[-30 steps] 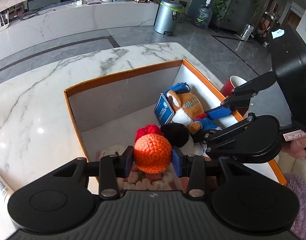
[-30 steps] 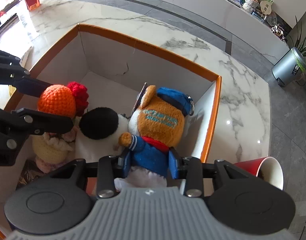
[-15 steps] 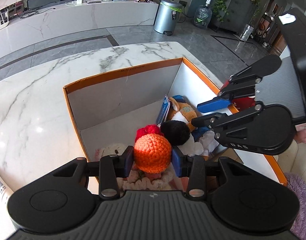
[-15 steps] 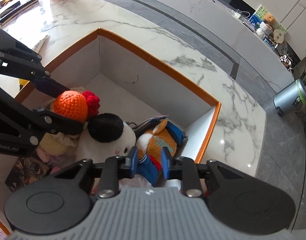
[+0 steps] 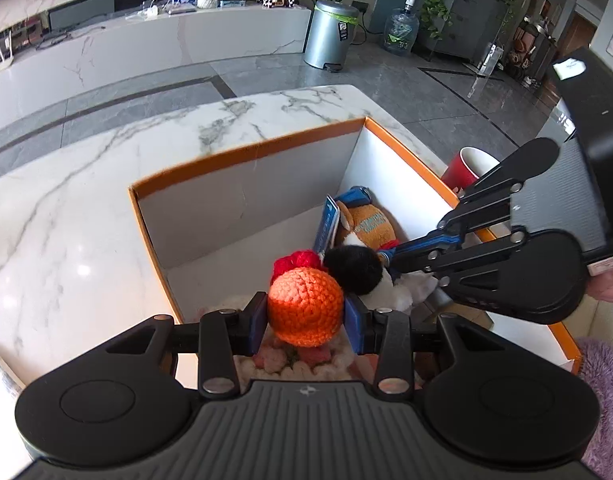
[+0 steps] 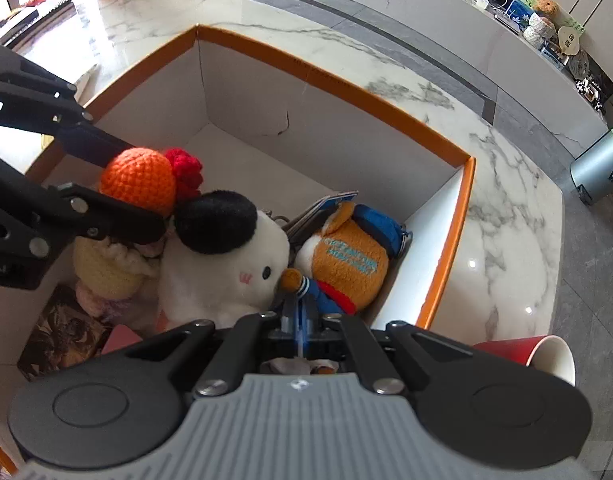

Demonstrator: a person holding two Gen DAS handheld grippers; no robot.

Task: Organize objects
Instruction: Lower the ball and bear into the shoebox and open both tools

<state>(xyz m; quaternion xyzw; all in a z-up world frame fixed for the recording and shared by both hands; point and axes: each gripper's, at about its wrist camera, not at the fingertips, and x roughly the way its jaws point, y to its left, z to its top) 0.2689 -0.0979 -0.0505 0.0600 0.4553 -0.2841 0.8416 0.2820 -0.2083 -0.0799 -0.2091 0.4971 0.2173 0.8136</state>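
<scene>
An orange-rimmed white box (image 5: 246,152) (image 6: 346,88) stands on the marble table. My left gripper (image 5: 305,317) is shut on the orange head of a crocheted doll (image 5: 305,306) (image 6: 138,184) at the box's near side. Beside it lie a white plush with a black ear (image 6: 226,264) (image 5: 358,268) and an orange plush in blue clothes (image 6: 346,264) (image 5: 368,226). My right gripper (image 6: 300,314) is shut, its blue pads together just above the orange plush's blue sleeve, holding nothing that I can see.
A red paper cup (image 6: 526,354) (image 5: 464,164) stands outside the box's right wall. A dark printed card (image 6: 62,336) lies in the box's near corner. A blue tag (image 5: 327,224) stands against the orange plush. Purple fluffy fabric (image 5: 602,392) lies near right.
My right gripper let go of the orange plush, which now lies in the box, pulled back and closed its jaws empty. My left gripper kept its hold on the crocheted doll.
</scene>
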